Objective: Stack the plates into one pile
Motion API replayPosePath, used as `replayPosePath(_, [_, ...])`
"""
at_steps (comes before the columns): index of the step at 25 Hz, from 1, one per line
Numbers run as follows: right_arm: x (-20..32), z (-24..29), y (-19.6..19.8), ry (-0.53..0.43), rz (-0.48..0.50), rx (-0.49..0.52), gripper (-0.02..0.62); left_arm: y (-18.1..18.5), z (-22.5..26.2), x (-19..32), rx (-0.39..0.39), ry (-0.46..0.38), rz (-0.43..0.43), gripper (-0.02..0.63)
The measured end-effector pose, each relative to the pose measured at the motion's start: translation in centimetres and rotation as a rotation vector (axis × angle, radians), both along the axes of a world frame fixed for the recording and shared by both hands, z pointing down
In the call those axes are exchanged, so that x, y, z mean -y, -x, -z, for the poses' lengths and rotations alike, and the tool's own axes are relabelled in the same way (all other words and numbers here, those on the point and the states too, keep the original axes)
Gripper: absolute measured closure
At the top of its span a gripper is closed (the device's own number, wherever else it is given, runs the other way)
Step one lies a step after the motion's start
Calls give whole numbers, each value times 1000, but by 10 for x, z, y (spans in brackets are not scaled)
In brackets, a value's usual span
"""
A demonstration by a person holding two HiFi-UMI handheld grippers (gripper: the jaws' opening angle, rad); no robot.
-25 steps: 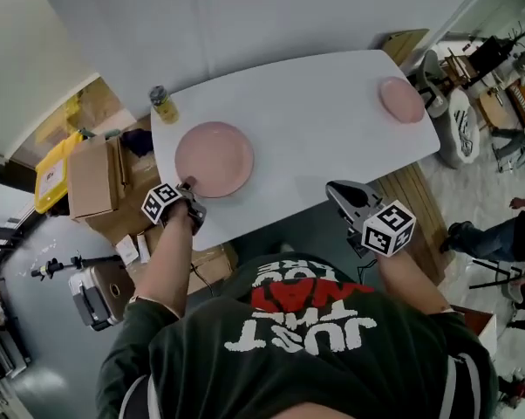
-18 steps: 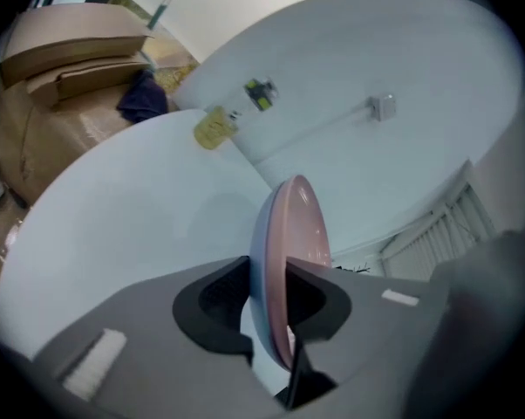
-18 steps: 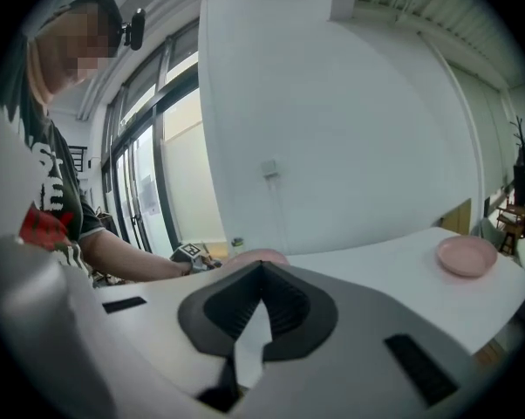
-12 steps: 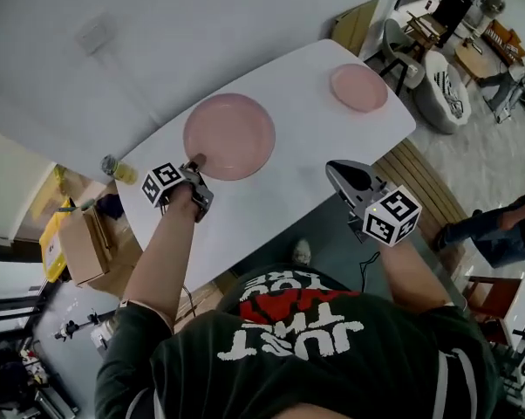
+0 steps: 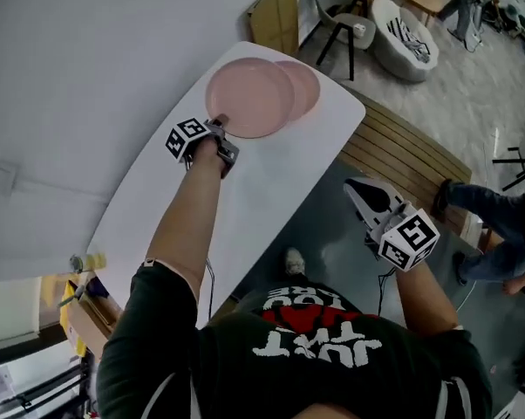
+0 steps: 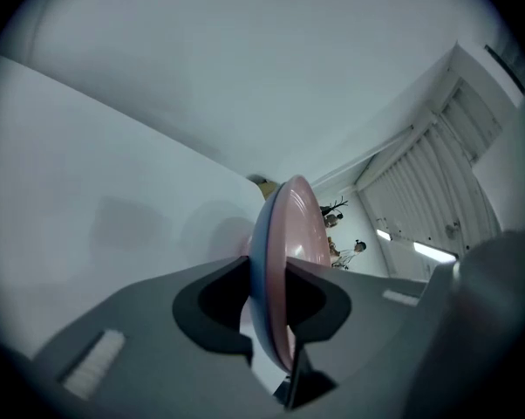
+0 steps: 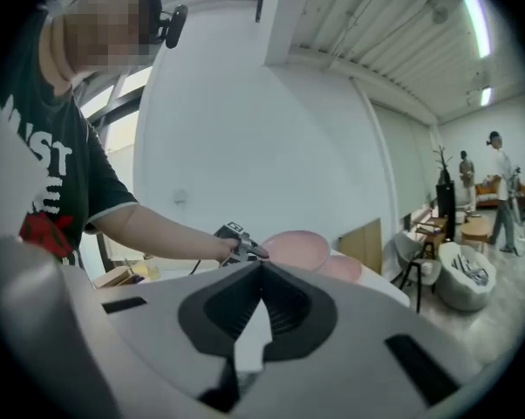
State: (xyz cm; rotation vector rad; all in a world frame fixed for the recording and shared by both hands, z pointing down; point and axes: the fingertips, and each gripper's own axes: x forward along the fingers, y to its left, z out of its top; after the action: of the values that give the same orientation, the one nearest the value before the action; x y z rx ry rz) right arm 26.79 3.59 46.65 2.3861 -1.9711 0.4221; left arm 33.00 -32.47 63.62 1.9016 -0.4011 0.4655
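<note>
Big plate overlapping the little one, left side's got it

The left hand-held gripper point(image 5: 217, 129) is clamped on the near rim of the big pink plate point(image 5: 252, 97), which stretches straight ahead of it. The small plate point(image 5: 308, 85) sits just beyond and to its right, partly under the big one's far edge. The worktop point(image 5: 245, 199) corner ends right past it, so there's little room. The right hand-held gripper point(image 5: 358, 190) is clenched on nothing, well apart and off the worktop.

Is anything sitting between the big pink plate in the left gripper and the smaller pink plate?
Nothing visible. The left gripper is clamped on the large round pink plate, whose far edge overlaps the small round pink plate.
</note>
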Motion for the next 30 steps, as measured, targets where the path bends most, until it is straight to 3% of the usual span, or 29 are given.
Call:
replayPosePath(5, [-68, -26, -36, 44, -144, 67, 591, -79, -30, -29, 59, 24, -24, 526])
replayPosePath(12, [-112, -57, -39, 87, -237, 135, 591, -117, -68, -41, 126, 44, -51, 524])
replayPosePath(15, [-116, -65, -41, 91, -237, 144, 591, -122, -74, -54, 201, -84, -213, 499])
replayPosePath(17, [-114, -63, -41, 89, -227, 143, 591, -122, -69, -69, 263, -186, -383, 415])
replayPosePath(19, [-109, -57, -40, 84, -208, 136, 591, -118, -62, -82, 298, -237, -512, 302])
replayPosePath(22, [-100, -50, -43, 72, -174, 125, 591, -103, -49, -79, 302, -309, -556, 270])
replayPosePath(24, [-93, -49, -48, 64, -158, 119, 591, -90, -32, -73, 240, -333, -520, 272])
replayPosePath(26, [-80, -44, -55, 55, -135, 110, 591, -74, -1, -74, 97, -348, -499, 273])
replayPosePath(30, [-33, -27, -56, 49, -56, 80, 591, 0, 66, -102, -207, -431, -607, 288])
